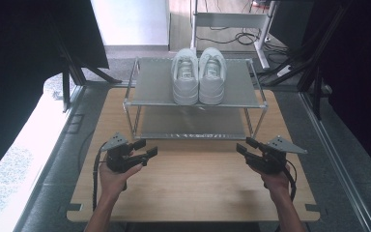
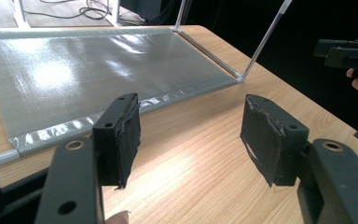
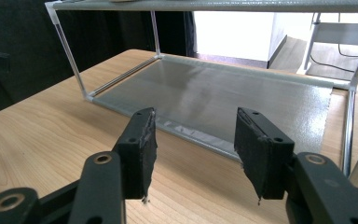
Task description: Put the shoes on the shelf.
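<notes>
A pair of white sneakers point(image 1: 198, 74) stands side by side on the top shelf of a small two-tier metal rack point(image 1: 145, 99), toes toward me. My left gripper point(image 1: 147, 150) hovers over the wooden table point(image 1: 193, 183) in front of the rack's left side, jaws open and empty. My right gripper point(image 1: 244, 146) is level with it at the rack's right front, also open with nothing between its pads. In the left gripper view the open gripper point(image 2: 189, 137) faces the lower shelf point(image 2: 88, 70). In the right gripper view the open gripper point(image 3: 196, 149) faces that shelf point(image 3: 223, 100) too.
The rack's thin legs point(image 3: 69, 46) and top shelf edge point(image 3: 214, 4) stand close ahead. Bare wooden tabletop lies between and before both grippers. Dark curtains flank the table; a white desk frame point(image 1: 232, 21) and cables sit on the floor behind.
</notes>
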Motion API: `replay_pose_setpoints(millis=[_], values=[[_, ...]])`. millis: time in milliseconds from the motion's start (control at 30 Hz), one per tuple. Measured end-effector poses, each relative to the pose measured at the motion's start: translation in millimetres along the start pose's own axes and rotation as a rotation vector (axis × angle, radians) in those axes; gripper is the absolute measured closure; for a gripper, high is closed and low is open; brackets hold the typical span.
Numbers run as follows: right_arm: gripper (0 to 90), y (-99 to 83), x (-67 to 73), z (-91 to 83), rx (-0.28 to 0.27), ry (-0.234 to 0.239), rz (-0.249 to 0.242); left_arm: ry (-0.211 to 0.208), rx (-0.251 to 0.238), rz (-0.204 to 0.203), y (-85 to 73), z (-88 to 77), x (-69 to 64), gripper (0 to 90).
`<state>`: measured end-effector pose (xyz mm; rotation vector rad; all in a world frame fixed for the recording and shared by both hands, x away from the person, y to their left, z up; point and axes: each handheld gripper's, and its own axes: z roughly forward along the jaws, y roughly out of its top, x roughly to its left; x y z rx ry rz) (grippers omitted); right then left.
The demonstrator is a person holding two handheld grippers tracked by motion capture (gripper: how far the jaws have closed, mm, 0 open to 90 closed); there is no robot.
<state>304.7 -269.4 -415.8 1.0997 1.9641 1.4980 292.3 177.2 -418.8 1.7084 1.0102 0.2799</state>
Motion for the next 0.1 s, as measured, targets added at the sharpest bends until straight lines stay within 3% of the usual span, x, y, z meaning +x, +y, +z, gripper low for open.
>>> replay_pose_setpoints(millis=[100], values=[[45.3, -3.4, -1.5, -1.4, 0.012, -0.009, -0.007, 0.009, 0.013, 0.023, -1.2, 1.8, -0.6, 36.3]])
